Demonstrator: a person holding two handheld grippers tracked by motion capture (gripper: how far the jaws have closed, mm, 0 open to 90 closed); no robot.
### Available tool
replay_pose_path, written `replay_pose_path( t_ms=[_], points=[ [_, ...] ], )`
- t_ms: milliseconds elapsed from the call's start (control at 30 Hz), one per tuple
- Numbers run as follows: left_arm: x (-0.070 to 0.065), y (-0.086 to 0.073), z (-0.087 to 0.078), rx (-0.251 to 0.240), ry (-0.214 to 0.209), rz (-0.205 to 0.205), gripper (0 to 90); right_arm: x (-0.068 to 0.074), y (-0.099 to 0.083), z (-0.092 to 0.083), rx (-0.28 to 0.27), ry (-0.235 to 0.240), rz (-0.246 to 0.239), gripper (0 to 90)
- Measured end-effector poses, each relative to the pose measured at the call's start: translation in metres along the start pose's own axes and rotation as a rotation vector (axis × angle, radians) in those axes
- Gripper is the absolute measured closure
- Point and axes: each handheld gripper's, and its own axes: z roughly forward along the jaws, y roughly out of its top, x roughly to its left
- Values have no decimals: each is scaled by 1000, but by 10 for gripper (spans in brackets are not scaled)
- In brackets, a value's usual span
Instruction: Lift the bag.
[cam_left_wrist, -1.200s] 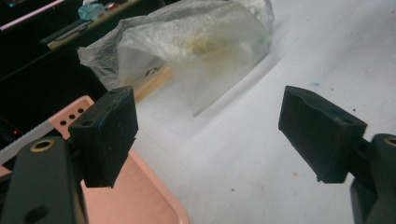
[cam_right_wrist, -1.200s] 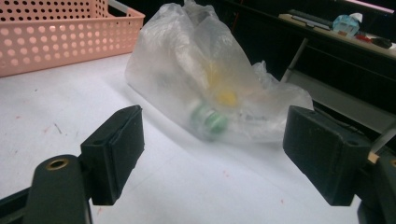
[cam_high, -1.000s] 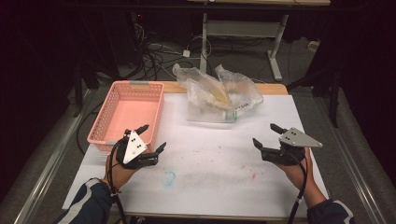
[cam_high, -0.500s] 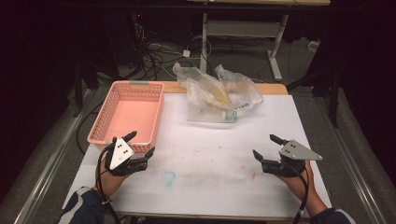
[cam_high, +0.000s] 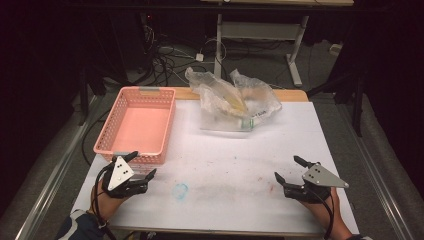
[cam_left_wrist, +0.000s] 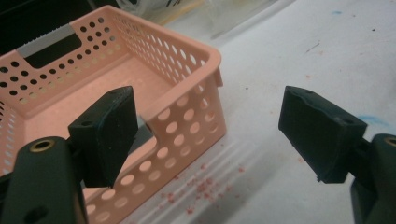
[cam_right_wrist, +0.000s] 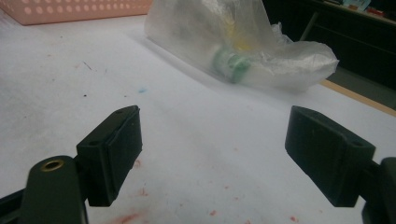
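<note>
1. Two risks stand out, and the larger concerns the clear plastic bag (cam_high: 235, 102) at the far middle of the desk (cam_high: 230, 200), well apart from both grippers. The film is loose and crumpled, so fingers closing on it may pinch only plastic, and the green-capped bottle (cam_right_wrist: 229, 64) and yellow item inside could slide or spill out when lifted.
2. The pink basket (cam_high: 135, 125) sits at the far left, its near corner just beside the left gripper (cam_high: 134, 167). That gripper's fingers (cam_left_wrist: 108, 133) stand wide, one pad over the basket's rim in the left gripper view; a forward push could catch the perforated wall and shove the light basket along.
3. The right gripper (cam_high: 291, 171), fingers equally wide and holding nothing, hovers at the near right; a long reach to the bag may arrive skewed.
</note>
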Motion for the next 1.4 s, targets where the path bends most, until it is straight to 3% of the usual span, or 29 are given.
replay_pose_path(
  t_ms=[67,200,333,367,600,900,967,1400],
  points=[
    [1,-3,-2,14,-5,-24,196,1,-3,-4,-2,2,8,193],
    [0,-6,-3,34,-3,-15,196,3,-8,-9,13,5,9,193],
    [-1,-6,-4,26,-9,3,196,4,-8,-9,27,2,-14,186],
    [-1,-6,-5,32,-14,-10,196,5,-7,-9,28,1,-18,180],
    [-1,-7,-4,30,-21,1,195,10,-4,-11,22,-1,-43,181],
    [-2,-6,-4,36,-26,-15,195,11,-5,-10,30,7,-53,176],
    [-2,-5,-3,31,-20,7,195,11,-5,-10,32,8,-57,176],
    [-2,-4,-3,30,-23,0,195,10,-4,-9,32,12,-55,176]
  ],
)
